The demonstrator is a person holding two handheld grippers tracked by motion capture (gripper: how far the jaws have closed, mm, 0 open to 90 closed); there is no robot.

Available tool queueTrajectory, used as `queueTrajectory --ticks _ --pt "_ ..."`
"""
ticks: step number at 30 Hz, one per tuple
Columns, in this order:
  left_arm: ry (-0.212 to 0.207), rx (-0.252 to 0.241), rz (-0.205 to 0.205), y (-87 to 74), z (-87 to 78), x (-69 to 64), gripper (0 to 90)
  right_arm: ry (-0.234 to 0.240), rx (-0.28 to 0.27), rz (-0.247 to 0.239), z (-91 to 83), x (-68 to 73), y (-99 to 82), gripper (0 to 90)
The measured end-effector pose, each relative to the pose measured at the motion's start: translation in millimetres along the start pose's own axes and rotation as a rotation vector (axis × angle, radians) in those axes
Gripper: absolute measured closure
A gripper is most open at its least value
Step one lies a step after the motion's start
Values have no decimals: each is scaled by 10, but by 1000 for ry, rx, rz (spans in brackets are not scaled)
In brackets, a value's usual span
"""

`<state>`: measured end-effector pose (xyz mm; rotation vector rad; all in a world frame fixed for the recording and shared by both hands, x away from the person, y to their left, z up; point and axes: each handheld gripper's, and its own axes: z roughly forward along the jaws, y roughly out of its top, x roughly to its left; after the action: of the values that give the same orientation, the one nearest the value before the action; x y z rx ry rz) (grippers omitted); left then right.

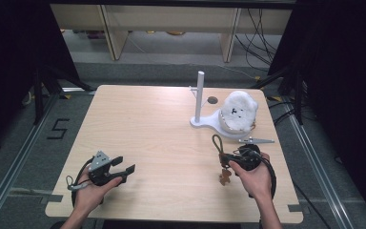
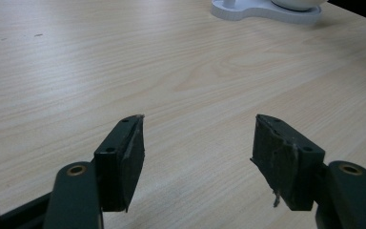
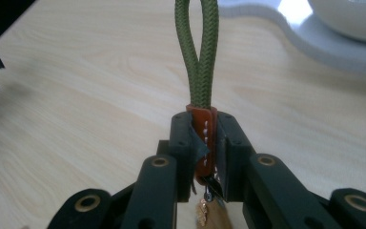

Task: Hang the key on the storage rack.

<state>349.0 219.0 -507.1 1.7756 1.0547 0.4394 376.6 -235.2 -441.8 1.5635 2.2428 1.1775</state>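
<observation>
Left claw [image 1: 124, 172] rests low over the near left part of the desk [image 1: 147, 124], held in the person's left hand [image 1: 89, 191]. Its two jaws stand wide apart with nothing between them. In the left gripper view, bare wood shows in the gap between the black pads [image 2: 132, 157].

Farther right, the right claw [image 1: 225, 161] sits in the person's right hand [image 1: 255, 179], near the right front of the desk. Its jaws are squeezed tight on a keychain strap [image 3: 204, 138]. The pads pinch the small brown leather tab in the middle of the strap. The green cord loop [image 1: 217, 142] sticks out past the tips of the jaws, away from the hand. A little brown charm [image 1: 225, 177] hangs down below the claw, just over the wood.

Behind the right claw stands a white stand [image 1: 200, 98] with a tall post and a flat base. A fluffy white toy [image 1: 239, 111] sits on the right end of that base. A thin grey metal piece [image 1: 256, 140] lies on the desk between the toy and the right claw.
</observation>
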Motion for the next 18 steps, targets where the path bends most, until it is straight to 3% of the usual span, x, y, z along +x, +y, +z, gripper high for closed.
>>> queueTrajectory --ticks 4,8,9,11,12,13,18 --pt "-10 -8 -4 2 7 -6 344 42 -93 -32 -29 26 -7 793" --pt "-6 -3 -3 2 6 -13 343 50 -146 -39 -23 50 -15 793" --pt "-6 -3 -3 1 6 -14 344 33 -165 -66 -31 42 -14 793" --pt "-8 -4 -3 2 6 -14 344 71 -182 -65 -14 41 -15 793" --pt "-5 -2 -4 4 5 -16 344 46 -193 -67 -21 50 -18 793" --pt "-14 -9 -6 4 11 -13 344 73 -201 -62 -16 58 -19 793" --pt "-28 -14 -15 32 11 -31 342 72 -258 -94 -3 90 -25 793"
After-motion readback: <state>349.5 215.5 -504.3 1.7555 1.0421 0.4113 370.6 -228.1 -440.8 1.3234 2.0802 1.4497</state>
